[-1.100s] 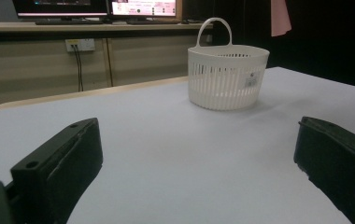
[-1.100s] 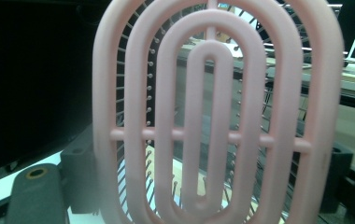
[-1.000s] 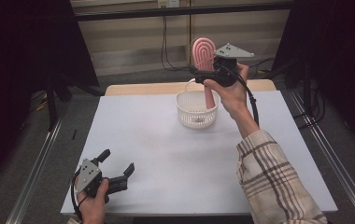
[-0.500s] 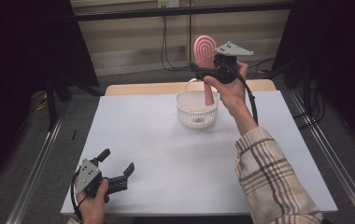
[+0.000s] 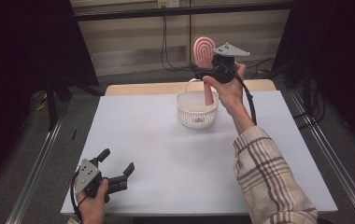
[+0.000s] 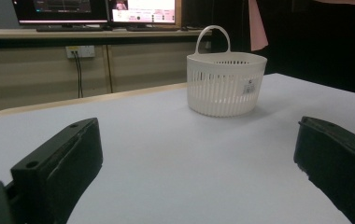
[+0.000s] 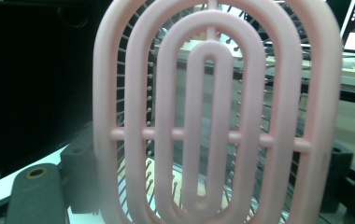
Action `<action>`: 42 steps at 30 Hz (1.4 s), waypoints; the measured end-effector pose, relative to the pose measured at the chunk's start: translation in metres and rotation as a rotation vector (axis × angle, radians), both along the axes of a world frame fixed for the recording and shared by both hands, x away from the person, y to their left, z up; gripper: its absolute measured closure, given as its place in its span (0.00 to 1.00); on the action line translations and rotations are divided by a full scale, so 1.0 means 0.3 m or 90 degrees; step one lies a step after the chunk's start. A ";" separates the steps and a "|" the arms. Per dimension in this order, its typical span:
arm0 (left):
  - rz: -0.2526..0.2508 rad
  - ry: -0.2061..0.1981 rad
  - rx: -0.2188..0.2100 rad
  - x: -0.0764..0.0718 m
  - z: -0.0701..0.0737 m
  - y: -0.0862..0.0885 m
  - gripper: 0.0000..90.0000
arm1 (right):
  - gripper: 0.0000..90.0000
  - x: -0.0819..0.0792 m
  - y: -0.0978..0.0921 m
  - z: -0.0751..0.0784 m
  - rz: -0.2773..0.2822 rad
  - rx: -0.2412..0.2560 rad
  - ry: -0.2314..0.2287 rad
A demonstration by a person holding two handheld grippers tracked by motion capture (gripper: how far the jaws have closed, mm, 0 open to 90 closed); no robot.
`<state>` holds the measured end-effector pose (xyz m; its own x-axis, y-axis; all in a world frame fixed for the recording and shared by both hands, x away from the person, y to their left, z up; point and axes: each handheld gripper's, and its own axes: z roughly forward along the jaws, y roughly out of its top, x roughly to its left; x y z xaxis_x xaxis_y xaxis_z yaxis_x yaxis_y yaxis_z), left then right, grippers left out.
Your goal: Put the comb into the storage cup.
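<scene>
Right gripper view: pink vented hairbrush [image 7: 217, 116].

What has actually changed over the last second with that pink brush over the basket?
Very little. The right gripper keeps the pink hairbrush clamped upright above the white basket, handle end pointing down into it; it has hardly shifted, perhaps eased a touch lower. The left gripper stays open and resting at the near corner of the table. The basket has not moved.

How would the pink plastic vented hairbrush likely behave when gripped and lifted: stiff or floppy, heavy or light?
The pink plastic vented hairbrush probably stays stiff: it stands upright in the right gripper without sagging. Its open, slotted head suggests little weight. Its smooth, narrow handle might twist or slip if held loosely above the white slotted plastic basket.
</scene>
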<state>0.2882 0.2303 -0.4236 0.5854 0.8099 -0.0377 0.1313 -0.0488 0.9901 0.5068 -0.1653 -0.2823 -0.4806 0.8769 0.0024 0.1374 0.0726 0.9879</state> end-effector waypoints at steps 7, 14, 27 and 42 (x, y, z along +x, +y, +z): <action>-0.003 0.001 0.001 -0.001 0.000 0.000 0.01 | 0.21 0.007 0.003 -0.014 0.001 0.002 0.001; -0.003 0.000 0.008 0.001 -0.001 -0.002 0.01 | 0.21 0.013 0.003 -0.031 0.002 -0.001 0.001; -0.001 0.001 0.005 0.002 -0.001 0.002 0.01 | 0.22 0.023 -0.019 -0.094 -0.007 0.012 0.014; -0.001 0.002 0.005 0.002 -0.001 0.002 0.01 | 0.22 0.018 -0.020 -0.126 -0.005 0.009 0.017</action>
<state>0.2888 0.2308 -0.4239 0.5863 0.8094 -0.0330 0.1341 -0.0567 0.9893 0.5122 -0.1713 -0.3200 -0.4728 0.8807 0.0276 0.1642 0.0573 0.9848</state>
